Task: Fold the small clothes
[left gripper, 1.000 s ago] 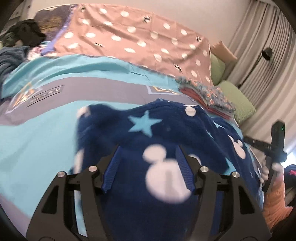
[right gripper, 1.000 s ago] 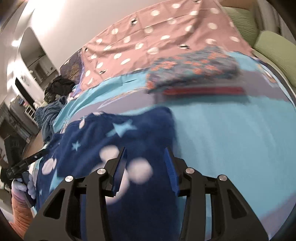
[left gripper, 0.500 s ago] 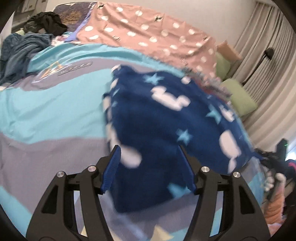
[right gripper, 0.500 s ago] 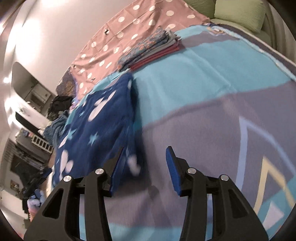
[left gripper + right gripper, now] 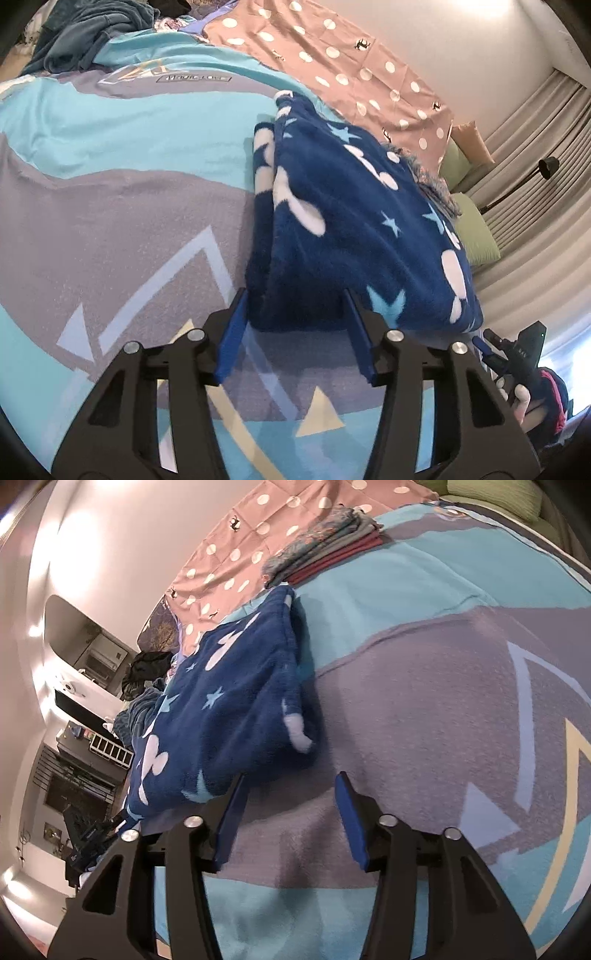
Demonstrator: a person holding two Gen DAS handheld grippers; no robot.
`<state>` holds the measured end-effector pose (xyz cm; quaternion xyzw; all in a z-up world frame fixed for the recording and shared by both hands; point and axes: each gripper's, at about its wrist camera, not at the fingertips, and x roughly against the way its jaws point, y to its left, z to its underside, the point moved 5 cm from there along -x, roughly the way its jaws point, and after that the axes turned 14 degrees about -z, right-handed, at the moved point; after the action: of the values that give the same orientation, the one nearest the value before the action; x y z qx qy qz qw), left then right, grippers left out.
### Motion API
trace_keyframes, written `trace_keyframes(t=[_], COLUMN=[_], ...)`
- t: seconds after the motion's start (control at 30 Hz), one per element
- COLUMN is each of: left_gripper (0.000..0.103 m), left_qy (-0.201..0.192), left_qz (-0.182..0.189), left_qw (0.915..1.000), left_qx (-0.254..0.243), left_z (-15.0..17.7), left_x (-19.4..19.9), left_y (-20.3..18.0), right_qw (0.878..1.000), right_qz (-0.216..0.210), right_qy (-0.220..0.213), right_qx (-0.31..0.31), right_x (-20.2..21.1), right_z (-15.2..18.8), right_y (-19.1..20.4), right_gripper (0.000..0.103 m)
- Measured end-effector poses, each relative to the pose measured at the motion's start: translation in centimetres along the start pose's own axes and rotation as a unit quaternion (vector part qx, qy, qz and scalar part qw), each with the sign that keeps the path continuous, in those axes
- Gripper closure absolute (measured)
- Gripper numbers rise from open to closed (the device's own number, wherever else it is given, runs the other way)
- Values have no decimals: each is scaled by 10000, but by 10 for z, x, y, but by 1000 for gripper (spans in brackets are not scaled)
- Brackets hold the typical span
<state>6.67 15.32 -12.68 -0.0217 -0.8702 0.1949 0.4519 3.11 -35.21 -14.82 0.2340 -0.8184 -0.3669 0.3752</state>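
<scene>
A dark blue fleece garment (image 5: 351,229) with white mouse heads and light blue stars lies folded on the bed cover (image 5: 110,192). My left gripper (image 5: 295,332) is open and empty, its near edge just in front of the fingertips. In the right wrist view the same garment (image 5: 229,709) lies to the left. My right gripper (image 5: 291,816) is open and empty over the grey and turquoise cover (image 5: 424,709), just past the garment's corner. The right gripper also shows at the lower right of the left wrist view (image 5: 517,354).
A stack of folded clothes (image 5: 325,554) lies beyond the garment by the pink dotted sheet (image 5: 332,55). A heap of dark teal clothes (image 5: 88,33) sits at the far left. Green cushions (image 5: 476,229) and curtains are at the right.
Both grippers have let go of the blue garment and pulled back toward the bed's near edge. The garment now lies folded on the cover in front of them.
</scene>
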Motion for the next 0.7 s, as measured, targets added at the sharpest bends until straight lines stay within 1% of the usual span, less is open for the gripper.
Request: trace_keyframes(t=[0.07, 0.1, 0.13, 0.2, 0.27, 0.3, 0.33, 0.37, 0.43, 0.5, 0.57, 0.6, 0.63, 0.7], left_gripper=[60, 69, 80, 84, 84, 84, 84, 84, 84, 84, 86, 86, 86, 85], left_qy=[-70, -128, -206, -121, 86, 87, 3, -32, -87, -200, -496, -670, -813, -994], left_qz=[25, 37, 27, -49, -235, -207, -130, -134, -277, -561, -648, -587, -444, 26], left_qw=[10000, 9999, 9998, 9999, 9996, 9997, 9999, 9999, 9994, 9974, 9945, 9927, 9912, 9856], left_qx=[33, 48, 22, -58, -105, -110, -78, -72, -176, -399, -663, -808, -947, -1366], left_z=[-4, -6, -8, -8, -2, 1, 4, 4, 4, 0, -9, -14, -19, -31], left_x=[2, 5, 8, 6, -9, -14, -16, -14, -10, 2, 22, 33, 43, 57], left_y=[-1, -1, 0, 4, 15, 18, 20, 19, 15, 4, -14, -26, -40, -87], right_qw=[10000, 10000, 10000, 10000, 10000, 9999, 9999, 9999, 9999, 10000, 10000, 10000, 10000, 9999], right_qz=[36, 42, 44, 57, 59, 65, 74, 79, 77, 73, 20, -4, -30, -102], right_qy=[8, 9, 9, -5, -15, -34, -54, -63, -44, -27, -31, -42, -53, -73], right_qx=[-3, -28, -43, -72, -74, -78, -84, -85, -48, -22, 11, 23, 28, 4], right_x=[-2, -2, -2, -3, -3, -3, -3, -4, -5, -5, -5, -4, -5, -6], right_z=[2, 3, 4, 5, 4, 4, 3, 3, 3, 2, 2, 1, 0, -1], right_y=[-1, -2, -3, -4, -5, -5, -5, -6, -5, -6, -5, -6, -7, -9], right_gripper=[50, 50, 50, 50, 50, 50, 50, 50, 50, 50, 50, 50, 50, 50])
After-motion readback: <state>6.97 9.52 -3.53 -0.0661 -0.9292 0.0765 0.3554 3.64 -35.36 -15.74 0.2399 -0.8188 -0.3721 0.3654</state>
